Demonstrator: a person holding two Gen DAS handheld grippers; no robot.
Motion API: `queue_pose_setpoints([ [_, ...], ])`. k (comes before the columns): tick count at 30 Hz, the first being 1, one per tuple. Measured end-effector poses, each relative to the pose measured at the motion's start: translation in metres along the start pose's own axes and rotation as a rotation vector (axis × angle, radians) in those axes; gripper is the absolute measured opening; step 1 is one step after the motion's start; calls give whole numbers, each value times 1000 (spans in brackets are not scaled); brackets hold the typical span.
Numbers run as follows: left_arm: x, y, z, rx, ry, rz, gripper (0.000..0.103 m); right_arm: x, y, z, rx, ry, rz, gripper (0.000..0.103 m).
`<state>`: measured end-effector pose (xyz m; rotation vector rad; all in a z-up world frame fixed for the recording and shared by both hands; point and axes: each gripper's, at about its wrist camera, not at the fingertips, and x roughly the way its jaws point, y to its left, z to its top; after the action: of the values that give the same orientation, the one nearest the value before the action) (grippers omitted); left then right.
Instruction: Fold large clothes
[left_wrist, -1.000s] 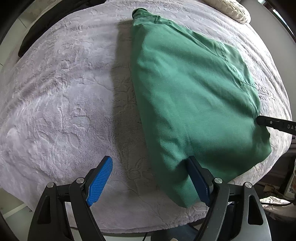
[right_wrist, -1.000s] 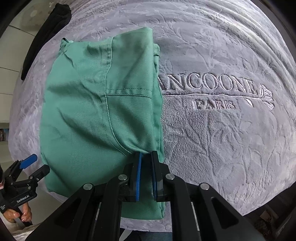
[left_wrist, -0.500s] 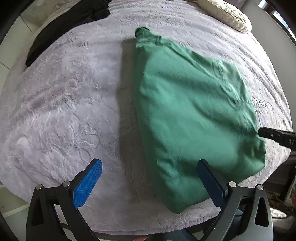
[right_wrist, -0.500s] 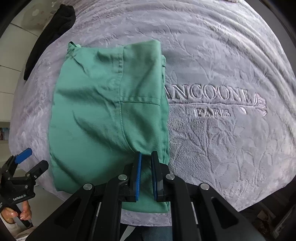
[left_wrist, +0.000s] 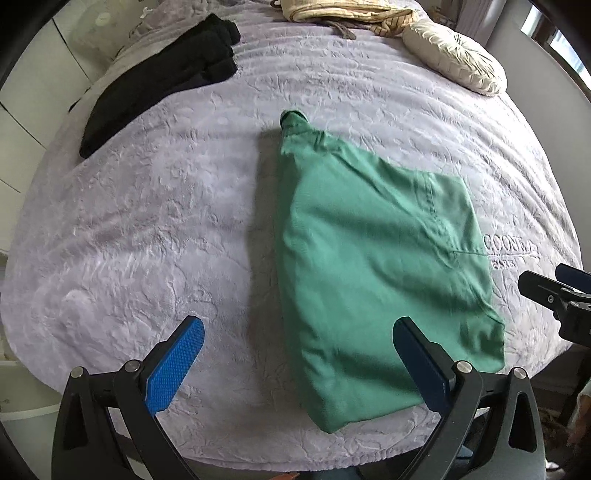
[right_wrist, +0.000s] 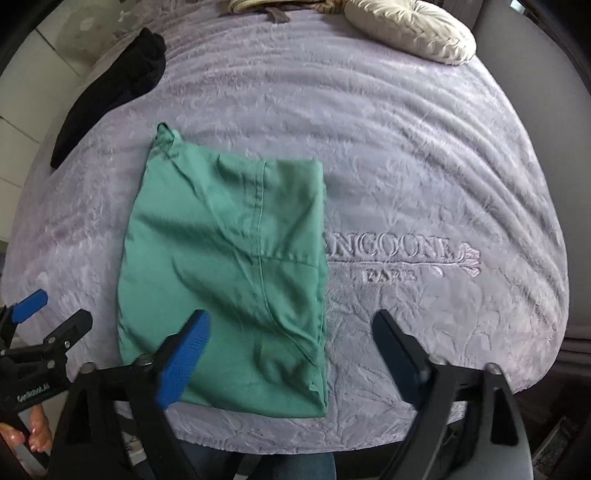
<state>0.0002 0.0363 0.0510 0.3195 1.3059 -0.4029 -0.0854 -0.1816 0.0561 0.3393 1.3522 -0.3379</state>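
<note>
A green garment (left_wrist: 373, 266) lies folded into a compact block on the lilac bed cover (left_wrist: 147, 221); it also shows in the right wrist view (right_wrist: 229, 273). My left gripper (left_wrist: 295, 350) is open and empty, held back above the garment's near left edge. My right gripper (right_wrist: 291, 343) is open and empty, above the garment's near right corner, not touching it. The right gripper shows at the edge of the left wrist view (left_wrist: 557, 291), and the left gripper at the edge of the right wrist view (right_wrist: 40, 321).
A black garment (left_wrist: 159, 77) lies at the far left of the bed. A cream round cushion (left_wrist: 454, 59) and striped cloth (left_wrist: 343, 11) lie at the far end. Embroidered lettering (right_wrist: 391, 254) sits right of the green garment. The bed's near edge runs just below the grippers.
The right gripper opened and let go of the green garment's corner. Both grippers pulled back and up from the bed. The garment stays folded in place.
</note>
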Motion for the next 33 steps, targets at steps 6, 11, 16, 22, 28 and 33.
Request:
queue_pose_setpoints([
  [6, -4, -3, 0, -17, -4, 38, 103, 1, -1, 1, 24, 9, -11, 103],
  [11, -4, -4, 0, -22, 3, 33, 103, 0, 2, 1, 18, 16, -19, 103],
  [16, -3, -4, 0, -24, 10, 41, 103, 1, 4, 1, 8, 24, -34, 103],
  [22, -3, -5, 0, -24, 11, 44, 103, 2, 5, 2, 3, 32, -38, 103],
  [28, -2, -5, 0, -21, 12, 44, 103, 2, 5, 2, 4, 34, -39, 103],
  [33, -3, -5, 0, -22, 9, 45, 103, 2, 6, 2, 3, 35, -41, 103],
])
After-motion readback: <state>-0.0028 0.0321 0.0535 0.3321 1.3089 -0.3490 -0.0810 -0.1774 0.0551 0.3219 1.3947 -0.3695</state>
